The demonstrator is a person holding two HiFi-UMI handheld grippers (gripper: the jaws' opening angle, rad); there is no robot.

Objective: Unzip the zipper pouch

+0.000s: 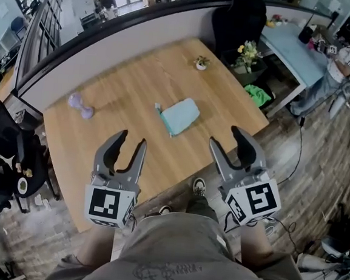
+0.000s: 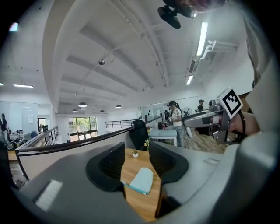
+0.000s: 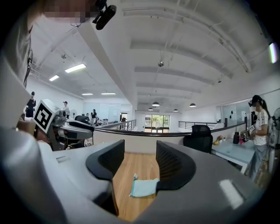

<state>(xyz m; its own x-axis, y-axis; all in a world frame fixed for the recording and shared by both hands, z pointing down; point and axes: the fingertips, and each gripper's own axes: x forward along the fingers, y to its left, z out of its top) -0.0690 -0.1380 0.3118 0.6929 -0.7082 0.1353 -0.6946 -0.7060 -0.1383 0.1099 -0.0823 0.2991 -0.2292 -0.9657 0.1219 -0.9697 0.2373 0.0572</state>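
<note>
A light teal zipper pouch [image 1: 180, 115] lies flat on the wooden table [image 1: 136, 90], its zipper edge along its left side. It also shows between the jaws as the pouch [image 2: 141, 180] and the pouch [image 3: 144, 187]. My left gripper [image 1: 129, 144] hovers over the table's near edge, open and holding nothing, well short of the pouch. My right gripper [image 1: 228, 142] is level with it at the table's near right corner, also open and holding nothing. The left gripper [image 2: 136, 162] and the right gripper [image 3: 140, 162] both look along the table toward the pouch.
A lilac dumbbell [image 1: 79, 104] lies at the table's left. A small potted plant [image 1: 200, 62] stands at the far side. A black office chair [image 1: 243, 20] and a flower pot [image 1: 248, 54] sit beyond the right edge. A grey partition [image 1: 111, 39] backs the table.
</note>
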